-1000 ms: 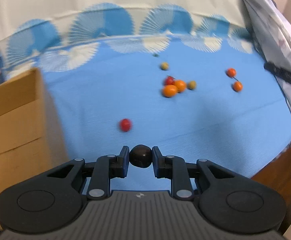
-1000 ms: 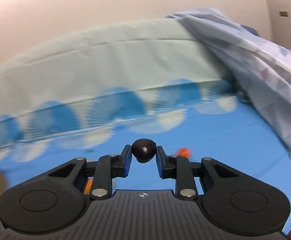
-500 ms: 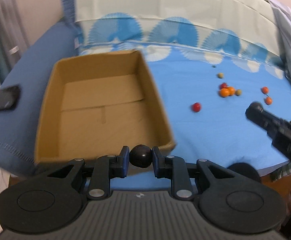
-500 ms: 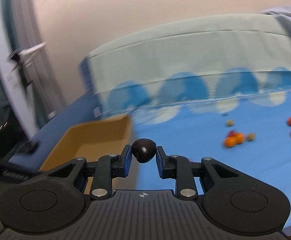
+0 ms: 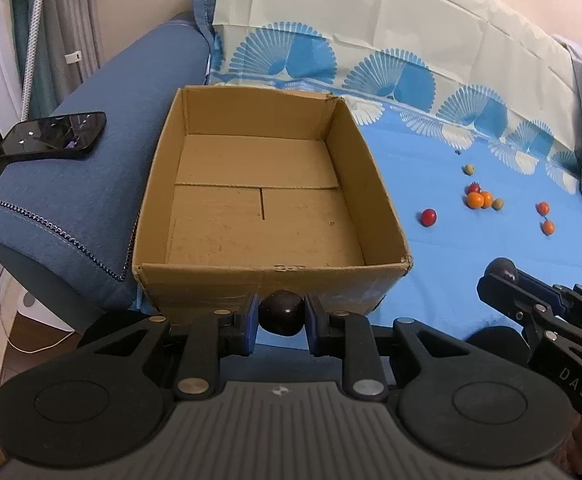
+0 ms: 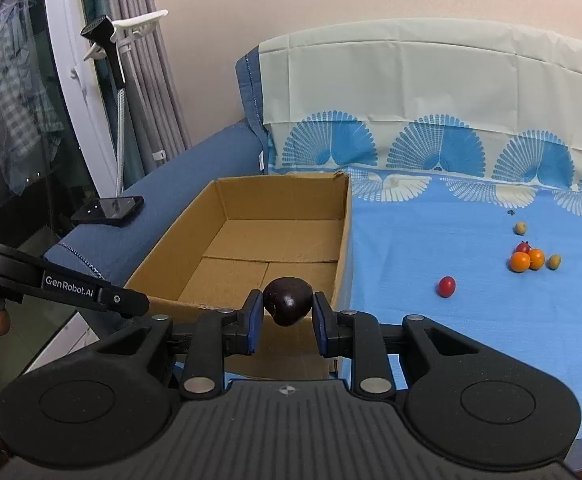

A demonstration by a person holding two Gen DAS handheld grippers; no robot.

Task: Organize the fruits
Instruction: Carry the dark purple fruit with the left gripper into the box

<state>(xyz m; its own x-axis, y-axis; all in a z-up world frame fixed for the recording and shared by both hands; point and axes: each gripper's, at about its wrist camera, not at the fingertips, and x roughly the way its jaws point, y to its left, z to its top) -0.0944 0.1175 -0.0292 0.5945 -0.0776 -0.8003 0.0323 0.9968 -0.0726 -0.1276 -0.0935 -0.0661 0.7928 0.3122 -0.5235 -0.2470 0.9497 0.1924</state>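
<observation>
My left gripper (image 5: 281, 317) is shut on a dark plum (image 5: 282, 315), just in front of the near wall of an open cardboard box (image 5: 275, 280). My right gripper (image 6: 287, 307) is shut on a second dark plum (image 6: 287, 300), held over the box's near right corner (image 6: 339, 240). The box is empty. The right gripper also shows in the left wrist view (image 5: 499, 280). On the blue cloth lie a red fruit (image 5: 428, 217), an orange cluster (image 5: 479, 199), two orange fruits (image 5: 545, 218) and small green ones (image 6: 520, 228).
A blue sofa arm (image 5: 91, 160) stands left of the box with a black phone (image 5: 53, 135) on it. The patterned cloth runs up the backrest (image 6: 431, 92). A curtain and a glass door (image 6: 19, 120) are at the left.
Both grippers have swung left from the fruit area to the cardboard box, each still holding its plum. The box has come into full view.
</observation>
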